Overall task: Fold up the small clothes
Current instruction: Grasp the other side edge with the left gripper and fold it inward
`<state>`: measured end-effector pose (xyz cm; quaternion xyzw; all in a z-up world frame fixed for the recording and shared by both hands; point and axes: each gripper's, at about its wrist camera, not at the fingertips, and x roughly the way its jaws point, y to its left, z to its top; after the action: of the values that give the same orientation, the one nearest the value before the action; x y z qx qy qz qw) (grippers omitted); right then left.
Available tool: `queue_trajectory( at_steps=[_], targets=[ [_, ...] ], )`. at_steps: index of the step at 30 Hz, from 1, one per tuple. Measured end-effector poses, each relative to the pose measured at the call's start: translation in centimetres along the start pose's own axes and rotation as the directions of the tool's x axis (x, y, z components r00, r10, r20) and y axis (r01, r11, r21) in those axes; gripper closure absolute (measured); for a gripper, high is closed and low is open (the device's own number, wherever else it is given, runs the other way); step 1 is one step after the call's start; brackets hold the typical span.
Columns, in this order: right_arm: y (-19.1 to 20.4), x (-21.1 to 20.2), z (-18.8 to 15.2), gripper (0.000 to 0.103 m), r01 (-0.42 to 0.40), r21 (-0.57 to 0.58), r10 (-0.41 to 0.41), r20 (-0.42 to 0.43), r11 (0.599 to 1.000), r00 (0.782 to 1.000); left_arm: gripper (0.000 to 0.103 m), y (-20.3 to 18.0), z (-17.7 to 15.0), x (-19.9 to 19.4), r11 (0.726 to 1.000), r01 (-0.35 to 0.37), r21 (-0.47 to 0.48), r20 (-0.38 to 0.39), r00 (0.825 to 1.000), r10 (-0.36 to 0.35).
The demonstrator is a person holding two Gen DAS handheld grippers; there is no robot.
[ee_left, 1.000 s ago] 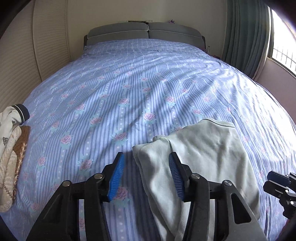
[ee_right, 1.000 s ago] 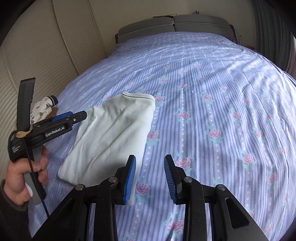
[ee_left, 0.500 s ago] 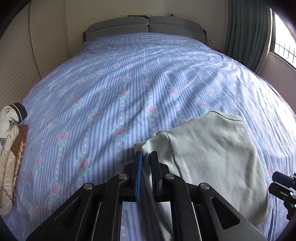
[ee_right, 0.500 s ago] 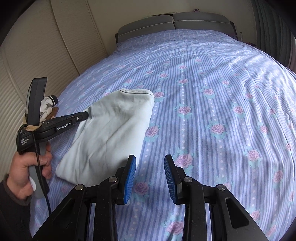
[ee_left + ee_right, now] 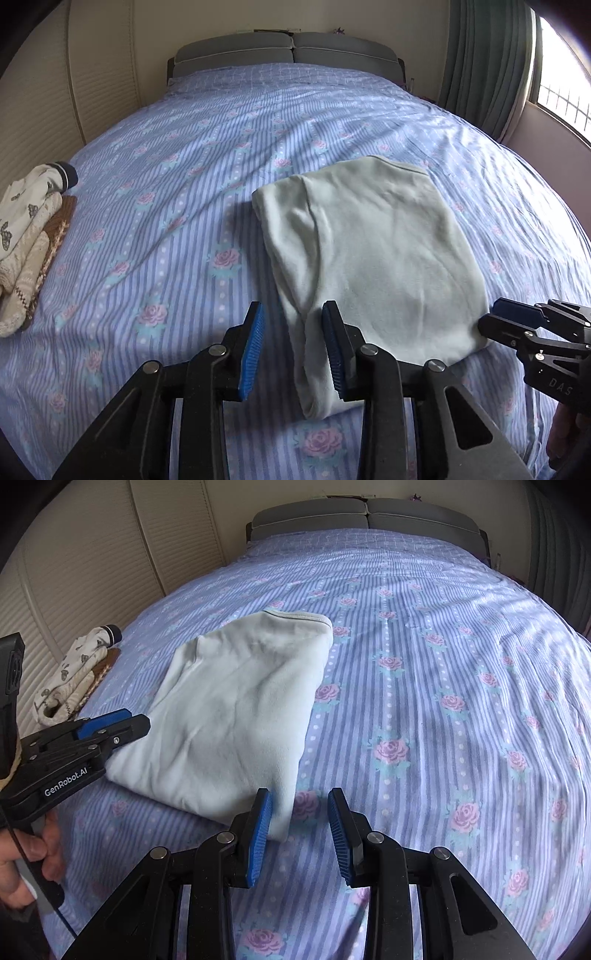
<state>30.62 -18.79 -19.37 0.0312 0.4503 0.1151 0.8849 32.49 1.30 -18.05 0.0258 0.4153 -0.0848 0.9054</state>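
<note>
A pale green garment [image 5: 369, 251] lies folded on the flowered blue bedspread [image 5: 177, 192]. My left gripper [image 5: 293, 350] hovers at its near left edge; its jaws are opening, with that edge loose between the blue pads. In the right wrist view the same garment [image 5: 236, 709] has its near right corner just inside the left pad of my right gripper [image 5: 300, 834], which is open and not pressing on the cloth. The left gripper [image 5: 110, 727] shows at the garment's left side, and the right gripper [image 5: 517, 325] at its right.
A pile of patterned cream and brown clothes [image 5: 29, 229] lies at the bed's left edge, also the pile [image 5: 74, 675]. A grey headboard [image 5: 288, 48] stands at the far end, a cream panelled wall on the left, a green curtain [image 5: 480, 62] and a window on the right.
The left gripper shut at the garment's left edge, then opened again and drew back toward the near edge. The right gripper came slightly closer to the garment's near right corner.
</note>
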Motion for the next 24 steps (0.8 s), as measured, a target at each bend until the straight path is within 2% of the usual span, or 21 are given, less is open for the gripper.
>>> queue_trajectory(
  at_steps=[3, 4, 10, 11, 14, 16, 19, 21, 24],
  targets=[
    [-0.1, 0.6, -0.5, 0.069, 0.008, 0.001, -0.008, -0.013, 1.0, 1.0, 0.067, 0.9, -0.5, 0.7, 1.0, -0.001, -0.025, -0.006, 1.0, 0.001],
    [0.0, 0.7, -0.6, 0.069, 0.012, -0.001, -0.012, -0.013, 1.0, 1.0, 0.063, 1.0, -0.6, 0.6, 1.0, -0.006, -0.03, -0.003, 1.0, 0.006],
    [0.1, -0.7, -0.1, 0.069, 0.008, 0.02, -0.008, 0.016, 1.0, 1.0, 0.06, 0.5, -0.3, -1.7, 0.999, -0.025, -0.024, 0.024, 0.999, 0.025],
    [0.0, -1.2, 0.0, 0.069, 0.0, 0.029, -0.001, 0.028, 1.0, 1.0, 0.054, 0.5, -0.3, -2.3, 0.999, -0.029, -0.027, 0.027, 0.999, 0.029],
    [-0.6, -2.6, 0.1, 0.057, -0.033, 0.059, 0.029, 0.061, 0.998, 0.998, 0.04, 0.5, -0.7, -4.0, 0.997, -0.006, -0.076, 0.044, 0.999, 0.009],
    [-1.1, -3.6, 0.0, 0.053, -0.041, 0.076, 0.035, 0.083, 0.996, 0.996, 0.039, 0.1, -1.2, -4.6, 0.995, 0.004, -0.097, 0.041, 0.999, 0.0],
    [-1.8, -4.6, -0.4, 0.053, -0.071, 0.107, 0.061, 0.093, 0.992, 0.994, 0.039, -0.3, -2.0, -4.8, 0.992, -0.003, -0.123, 0.022, 1.0, 0.006],
    [-2.2, -5.0, -0.8, 0.053, -0.087, 0.124, 0.076, 0.092, 0.988, 0.993, 0.039, -0.2, -2.6, -4.6, 0.984, 0.018, -0.178, 0.011, 1.0, -0.016],
    [-2.6, -5.8, -1.7, 0.053, -0.077, 0.128, 0.065, 0.095, 0.989, 0.993, 0.039, -0.5, -3.3, -4.5, 0.979, 0.015, -0.204, -0.001, 1.0, -0.016]
  ],
)
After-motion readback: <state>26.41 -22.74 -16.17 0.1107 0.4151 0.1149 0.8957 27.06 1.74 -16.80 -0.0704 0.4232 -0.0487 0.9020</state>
